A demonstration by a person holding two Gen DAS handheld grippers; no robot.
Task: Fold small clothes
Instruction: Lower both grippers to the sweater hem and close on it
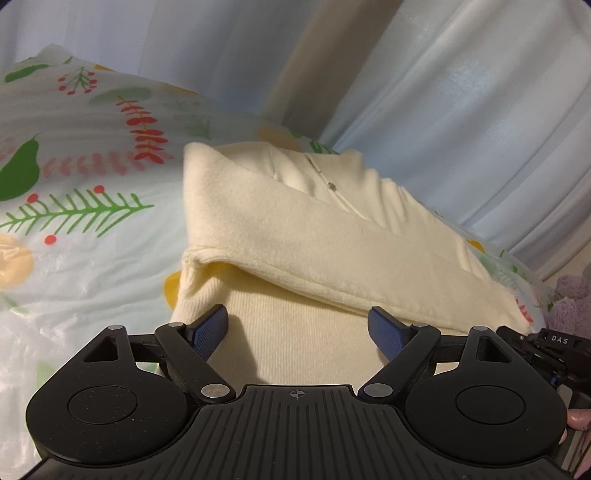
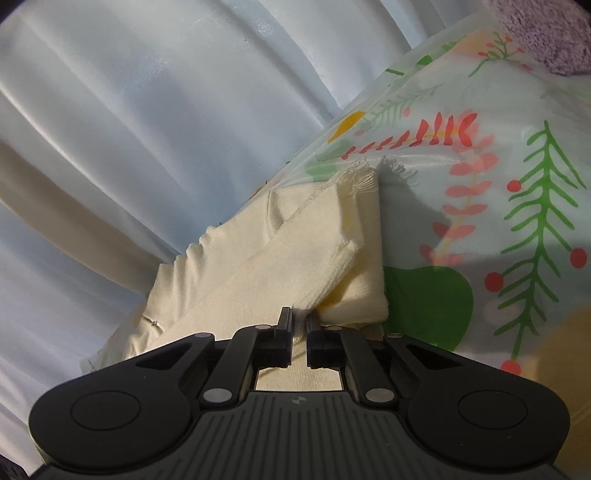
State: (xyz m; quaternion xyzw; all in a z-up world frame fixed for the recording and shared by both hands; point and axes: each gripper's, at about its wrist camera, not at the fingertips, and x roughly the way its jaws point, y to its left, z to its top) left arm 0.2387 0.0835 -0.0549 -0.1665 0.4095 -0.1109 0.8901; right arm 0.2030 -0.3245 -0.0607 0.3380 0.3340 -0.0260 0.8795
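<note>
A small cream knit garment [image 1: 295, 229] lies partly folded on a floral plastic sheet [image 1: 85, 206]. One sleeve or flap is folded across its body. My left gripper [image 1: 298, 325] is open, its blue pads over the garment's ribbed lower part, holding nothing. In the right wrist view the same garment [image 2: 258, 266] lies in front of my right gripper [image 2: 300, 314], which is shut on the edge of the folded cream flap. A small zip pull shows near the collar [image 1: 331, 185].
White curtains [image 1: 461, 110] hang behind the surface. A purple fluffy item [image 1: 569, 299] sits at the right edge of the sheet, and also shows in the right wrist view [image 2: 550, 33]. The floral sheet [image 2: 517, 206] extends around the garment.
</note>
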